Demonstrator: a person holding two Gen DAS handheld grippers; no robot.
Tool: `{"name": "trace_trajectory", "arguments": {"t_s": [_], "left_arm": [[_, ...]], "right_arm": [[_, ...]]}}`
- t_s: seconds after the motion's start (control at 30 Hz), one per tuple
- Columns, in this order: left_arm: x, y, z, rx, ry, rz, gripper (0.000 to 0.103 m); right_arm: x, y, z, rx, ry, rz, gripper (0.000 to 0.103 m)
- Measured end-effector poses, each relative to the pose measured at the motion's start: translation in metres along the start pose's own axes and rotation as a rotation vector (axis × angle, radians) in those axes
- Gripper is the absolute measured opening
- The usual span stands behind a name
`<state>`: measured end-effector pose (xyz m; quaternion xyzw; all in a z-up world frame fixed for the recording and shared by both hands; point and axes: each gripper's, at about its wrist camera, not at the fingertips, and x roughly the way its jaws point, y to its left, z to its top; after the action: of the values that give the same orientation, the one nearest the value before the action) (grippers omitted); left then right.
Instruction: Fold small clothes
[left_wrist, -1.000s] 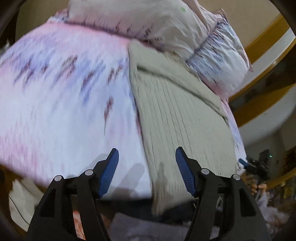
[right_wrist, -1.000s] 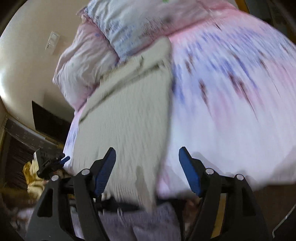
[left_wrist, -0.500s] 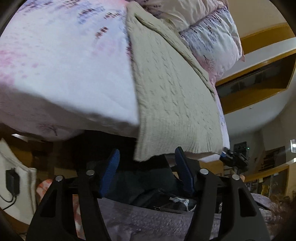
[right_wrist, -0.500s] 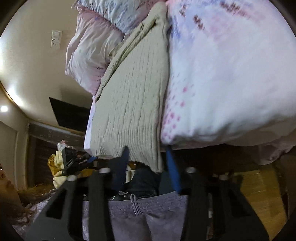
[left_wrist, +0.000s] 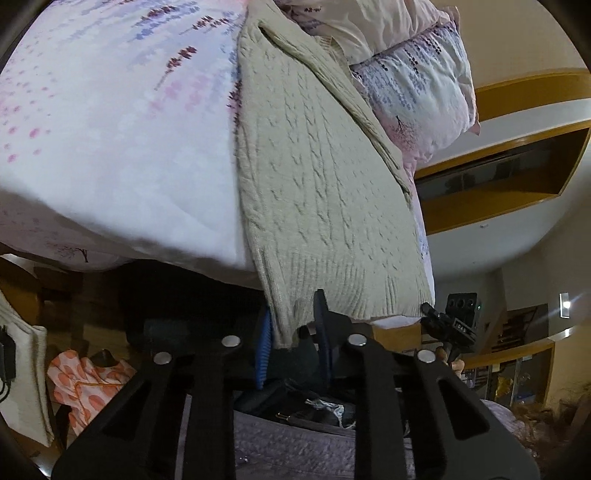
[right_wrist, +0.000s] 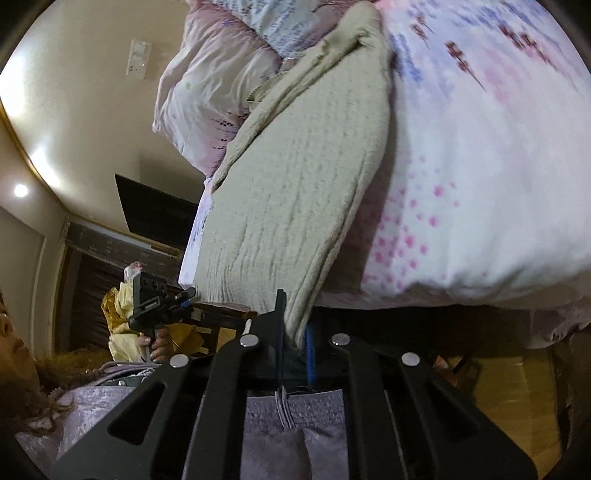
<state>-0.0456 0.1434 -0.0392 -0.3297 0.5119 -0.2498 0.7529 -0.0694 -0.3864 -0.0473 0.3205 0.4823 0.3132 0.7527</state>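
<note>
Right now my left gripper (left_wrist: 291, 332) is clamped on one bottom corner of the beige cable-knit sweater (left_wrist: 317, 177); the ribbed hem is pinched between the blue-padded fingers (left_wrist: 263, 343), which stand close together with only the knit between them; my right gripper (right_wrist: 293, 328) is likewise clenched on the opposite hem corner of the same sweater (right_wrist: 295, 177), a fold of ribbing squeezed between its narrow-set fingers (right_wrist: 310, 350). The sweater lies flat on the bed (left_wrist: 110, 122), stretched lengthwise from the hem at the near edge, where it hangs just over the side, up to the collar, which touches the pillows (left_wrist: 417, 74) at the far end; one sleeve looks folded in across the body along the edge nearest the pillows. The bedding is white with pink and purple floral print (right_wrist: 480, 147); the sweater sits on one side strip of it, close to the mattress edge. From the left wrist view my other gripper shows small at the sweater's far hem corner (left_wrist: 450, 321); from the right wrist view the left gripper shows the same way, held in my hand (right_wrist: 155, 306). My lap, in lavender fabric (right_wrist: 280, 424), fills the bottom of both views; an orange-spotted cloth (left_wrist: 85, 380) lies low beside the bed, apart from the sweater.
</note>
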Motion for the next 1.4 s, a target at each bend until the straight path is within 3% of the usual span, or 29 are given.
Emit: {"name": "trace_trajectory", "arguments": {"t_s": [0.1,0.2,0.37,0.5,0.73,0.87,1.03,1.4], "left_arm": [[0.003,-0.004,0.004,0.010,0.016,0.010,0.009],[0.002,-0.012,0.007,0.029,0.018,0.022,0.007],[-0.013,-0.032,0.019,0.100,-0.036,0.023,0.007],[-0.021,-0.037,0.037,0.113,-0.088,0.029,0.007],[-0.023,-0.044,0.086,0.142,-0.190,0.064,0.006],[-0.024,-0.042,0.117,0.114,-0.269,0.080,0.006],[-0.021,-0.049,0.155,0.112,-0.347,0.101,0.006],[-0.004,-0.064,0.232,0.114,-0.417,0.137,0.006]], "right_arm": [[-0.001,0.011,0.004,-0.047,-0.008,-0.025,0.008],[-0.005,0.022,0.009,-0.090,-0.017,-0.039,0.008],[-0.014,0.037,0.014,-0.153,-0.058,-0.070,0.008],[-0.023,0.047,0.022,-0.190,-0.146,-0.068,0.007],[-0.029,0.070,0.051,-0.274,-0.340,-0.162,0.007],[-0.021,0.086,0.077,-0.367,-0.452,-0.291,0.007],[-0.006,0.099,0.113,-0.455,-0.572,-0.378,0.007],[0.020,0.101,0.175,-0.457,-0.674,-0.453,0.007]]}}
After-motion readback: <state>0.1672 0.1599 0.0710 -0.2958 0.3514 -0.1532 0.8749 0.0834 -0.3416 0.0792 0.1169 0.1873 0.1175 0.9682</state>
